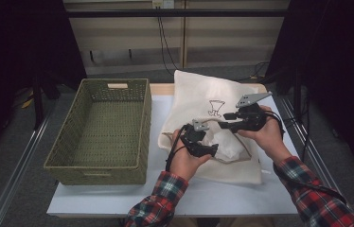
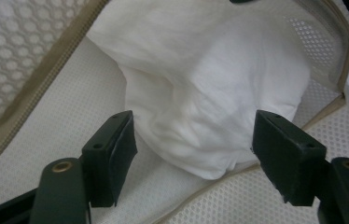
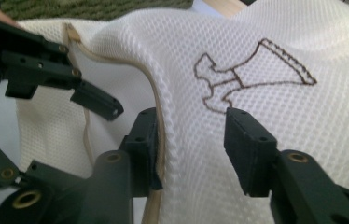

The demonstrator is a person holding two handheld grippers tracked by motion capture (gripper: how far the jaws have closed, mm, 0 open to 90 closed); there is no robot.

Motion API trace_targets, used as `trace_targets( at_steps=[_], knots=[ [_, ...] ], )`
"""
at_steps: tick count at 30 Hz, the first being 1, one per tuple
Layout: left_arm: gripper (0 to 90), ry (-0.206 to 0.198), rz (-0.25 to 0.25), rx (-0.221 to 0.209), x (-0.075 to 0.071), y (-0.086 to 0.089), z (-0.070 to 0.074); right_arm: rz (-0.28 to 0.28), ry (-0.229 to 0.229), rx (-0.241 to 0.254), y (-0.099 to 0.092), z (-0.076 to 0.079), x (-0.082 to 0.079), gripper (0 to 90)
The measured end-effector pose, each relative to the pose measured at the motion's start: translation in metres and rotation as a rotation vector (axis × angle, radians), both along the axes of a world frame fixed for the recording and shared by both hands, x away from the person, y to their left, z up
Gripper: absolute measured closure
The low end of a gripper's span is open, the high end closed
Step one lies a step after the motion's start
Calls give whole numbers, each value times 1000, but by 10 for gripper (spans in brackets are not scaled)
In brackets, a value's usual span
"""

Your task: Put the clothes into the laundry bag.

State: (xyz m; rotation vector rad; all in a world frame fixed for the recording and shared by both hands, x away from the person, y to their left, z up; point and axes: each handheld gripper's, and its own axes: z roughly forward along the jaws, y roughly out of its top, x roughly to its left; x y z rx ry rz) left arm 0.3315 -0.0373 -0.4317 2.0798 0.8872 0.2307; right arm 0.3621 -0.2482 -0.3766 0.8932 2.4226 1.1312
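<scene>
A white mesh bag [image 1: 199, 94] with a brown stitched drawing [image 3: 252, 74] lies on the table right of the basket. Its tan-trimmed mouth [image 3: 156, 107] faces the person, and a bundle of white cloth [image 2: 210, 102] sits inside it. My left gripper [image 2: 193, 140] stands open at the mouth, one jaw on either side of the cloth bundle, pads not pressing it. My right gripper [image 3: 191, 140] is open too. The bag's upper rim runs between its jaws, against the left pad and apart from the right one. In the high view the left gripper [image 1: 213, 150] is just in front of the right gripper [image 1: 225, 120].
An empty green woven basket [image 1: 101, 127] stands on the left half of the white table [image 1: 213, 198]. The person's plaid sleeves come in from the bottom edge. Dark curtains and a wall with cables lie beyond the table.
</scene>
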Motion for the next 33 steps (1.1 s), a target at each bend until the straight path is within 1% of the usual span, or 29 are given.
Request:
trace_targets(
  at_steps=[1, 2, 3, 4, 5, 6, 7, 8, 9, 10, 11, 13, 14, 15, 16, 17, 18, 19, 20, 21, 22, 23, 25, 26, 27, 28, 29, 31, 33],
  knots=[
    [282, 3, 7, -7, 0, -1, -1, 5, -3, -11, -2, -2, -1, 527],
    [270, 0, 6, -2, 0, -2, -2, -1, -6, -15, -3, -2, -2, 501],
    [261, 0, 3, -3, 0, -3, -4, 3, -6, -11, -4, -3, -2, 486],
    [260, -1, 9, -10, 0, -5, -6, 8, -2, -15, -6, -3, -3, 481],
    [250, -5, 3, -3, 0, -6, -8, 11, -4, -24, -7, -4, -4, 484],
    [238, -16, -8, 0, -1, -8, -11, 1, 1, -35, -9, -4, -5, 519],
    [235, -12, -5, -7, -1, -10, -13, 0, -1, -37, -11, -3, -5, 581],
    [234, -16, -6, -10, -2, -12, -16, -2, 12, -28, -12, -2, -6, 645],
    [231, -26, -14, -5, -3, -15, -18, -7, 8, -30, -14, -1, -6, 706],
    [223, -34, -11, -7, -3, -18, -21, -6, 0, -37, -16, 1, -6, 783],
    [217, -44, -14, 4, -4, -20, -23, 0, 3, -42, -16, 2, -6, 831],
    [184, -58, -22, 24, -3, -28, -29, 1, 3, -36, -16, 5, -6, 862],
    [179, -64, -23, 23, -3, -31, -32, 7, 3, -44, -16, 6, -6, 864],
    [179, -60, -28, 39, -1, -34, -34, 11, 2, -46, -15, 7, -6, 865],
    [180, -51, -20, 39, -1, -37, -36, -1, 0, -48, -14, 7, -7, 867],
    [185, -55, -20, 51, 0, -41, -39, 5, 2, -44, -14, 7, -7, 867],
    [207, -61, -14, 58, 2, -44, -42, 17, 10, -37, -15, 8, -6, 868],
    [231, -52, -17, 52, 3, -46, -44, 21, 8, -41, -14, 8, -7, 868],
    [261, -32, -12, 45, 5, -50, -46, 26, 4, -37, -14, 8, -7, 868],
    [349, -26, -10, 65, 5, -51, -46, 29, 10, -18, -14, 9, -7, 869],
    [408, -37, -5, 39, 6, -54, -49, 28, 15, -11, -14, 9, -7, 870],
    [489, -40, -9, 57, 6, -55, -49, 28, 12, -13, -14, 9, -7, 870],
    [619, -46, -3, 52, 8, -57, -50, 38, 15, -6, -14, 10, -8, 872],
    [661, -47, -5, 79, 9, -57, -48, 39, 14, 5, -14, 9, -8, 873],
    [696, -47, 2, 69, 10, -59, -48, 46, 16, 11, -15, 9, -8, 873],
    [712, -39, 17, 71, 10, -60, -47, 42, 17, 17, -16, 9, -8, 873],
    [722, -42, 18, 75, 12, -60, -47, 40, 19, 24, -16, 9, -9, 873],
    [732, -33, 38, 48, 16, -60, -47, 42, 21, 44, -17, 10, -9, 874],
    [737, -34, 55, 45, 21, -59, -46, 42, 16, 43, -18, 11, -9, 875]
  ],
)
